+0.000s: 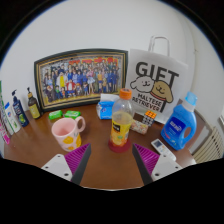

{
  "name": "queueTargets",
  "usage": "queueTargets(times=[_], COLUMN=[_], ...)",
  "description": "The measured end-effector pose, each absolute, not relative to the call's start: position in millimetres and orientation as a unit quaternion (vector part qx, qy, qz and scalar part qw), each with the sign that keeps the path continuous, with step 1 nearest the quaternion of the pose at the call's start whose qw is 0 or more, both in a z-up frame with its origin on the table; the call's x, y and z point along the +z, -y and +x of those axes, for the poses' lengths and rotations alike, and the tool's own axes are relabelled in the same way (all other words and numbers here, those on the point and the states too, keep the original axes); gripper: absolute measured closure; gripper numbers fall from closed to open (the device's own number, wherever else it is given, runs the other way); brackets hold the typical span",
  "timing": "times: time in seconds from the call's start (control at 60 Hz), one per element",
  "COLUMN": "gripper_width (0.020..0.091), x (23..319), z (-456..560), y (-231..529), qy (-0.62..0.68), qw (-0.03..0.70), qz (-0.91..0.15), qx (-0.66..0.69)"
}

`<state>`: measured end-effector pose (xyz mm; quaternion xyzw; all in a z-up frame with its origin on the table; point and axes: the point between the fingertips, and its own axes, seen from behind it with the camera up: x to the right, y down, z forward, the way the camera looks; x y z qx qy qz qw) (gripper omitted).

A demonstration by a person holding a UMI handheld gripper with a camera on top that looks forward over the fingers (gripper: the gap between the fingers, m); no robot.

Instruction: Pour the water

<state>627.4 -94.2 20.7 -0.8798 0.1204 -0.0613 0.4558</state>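
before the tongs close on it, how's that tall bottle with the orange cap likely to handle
The bottle stands tall and narrow between the open tongs, so a high push would probably tip it. It looks mostly full of yellowish liquid, so likely heavy for its size. Its clear, smooth wall may be slippery and may flex under a squeeze.
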Motion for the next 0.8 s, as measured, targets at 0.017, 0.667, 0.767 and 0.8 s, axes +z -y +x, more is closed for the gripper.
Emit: queueTargets(times=[0.017, 0.667, 0.767, 0.8], gripper_width=[0.0245, 0.0248, 0.0246, 0.0246], x=[25.3, 128.2, 129.4, 129.3], z=[623.0, 498.0, 501.2, 501.8], y=[102.2, 303.6, 310.4, 311.2], qy=[-0.122, -0.101, -0.101, -0.097], qw=[0.453, 0.448, 0.444, 0.444], qz=[-0.881, -0.885, -0.886, -0.886], qx=[-0.063, -0.074, -0.084, -0.089])
